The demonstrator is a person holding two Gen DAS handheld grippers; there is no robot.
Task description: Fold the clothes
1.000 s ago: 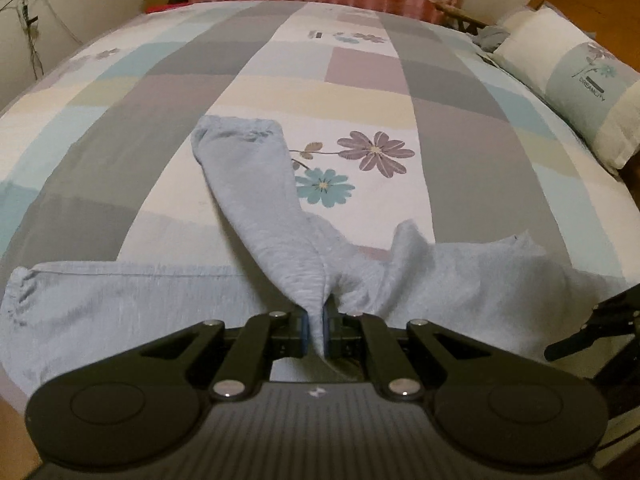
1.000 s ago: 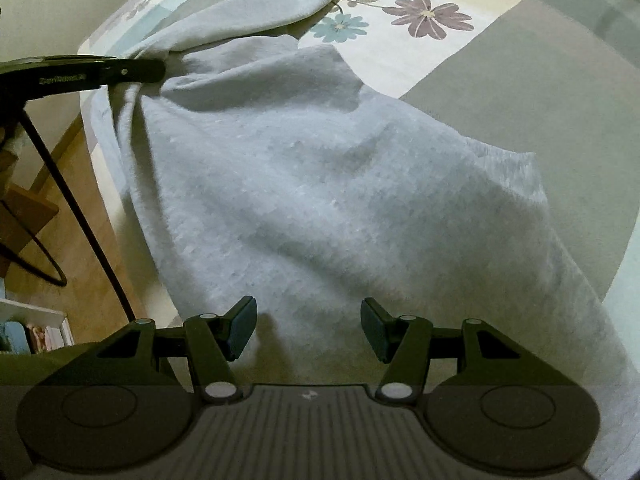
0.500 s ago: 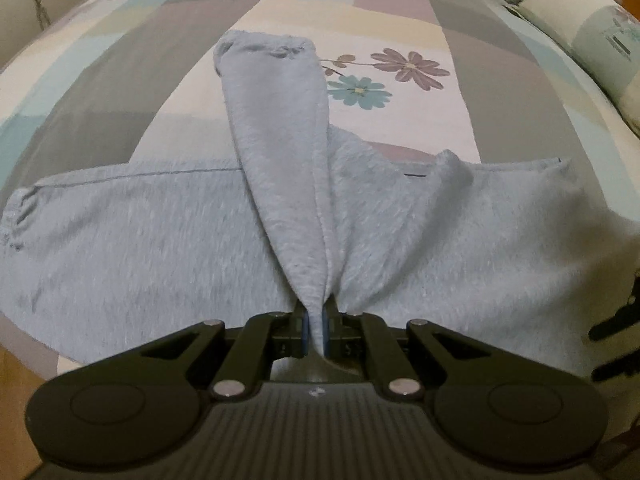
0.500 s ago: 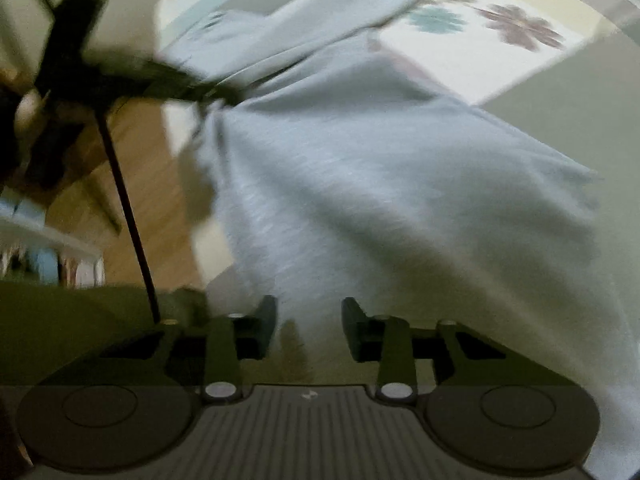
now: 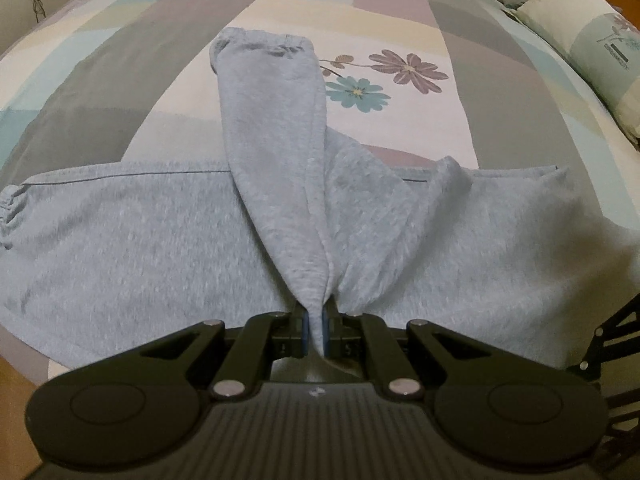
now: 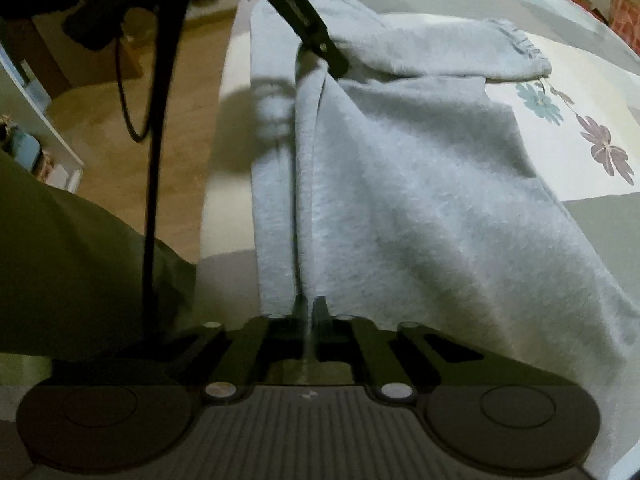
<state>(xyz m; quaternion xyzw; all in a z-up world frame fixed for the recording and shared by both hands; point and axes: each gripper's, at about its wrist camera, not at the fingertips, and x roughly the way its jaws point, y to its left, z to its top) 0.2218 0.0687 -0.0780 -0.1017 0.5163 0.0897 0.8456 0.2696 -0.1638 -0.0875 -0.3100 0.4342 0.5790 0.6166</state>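
the grey sweatpants (image 5: 120, 240) lie on a patchwork bedspread (image 5: 460, 128) near the bed's edge. one leg runs flat to the left, ending in a gathered cuff (image 5: 8, 208) at the left border of the left wrist view. the other leg (image 5: 276, 152) is folded across it and points away from the camera, its cuff close beside a printed flower (image 5: 356, 92). the waist part spreads to the right, with a raised crease in it.

left gripper (image 5: 316, 328): fingers pressed together, pinching a bunched fold of the sweatpants at the base of the folded leg.

right gripper (image 6: 308, 316): jaws have just been closing and now pinch a narrow ridge of the sweatpants' near edge; the fabric passes between the pads.

in the right wrist view the left gripper appears at top, its tip on the cloth. a pillow (image 5: 588, 44) lies at the far right of the bed. wood floor (image 6: 120, 140) shows beside the bed
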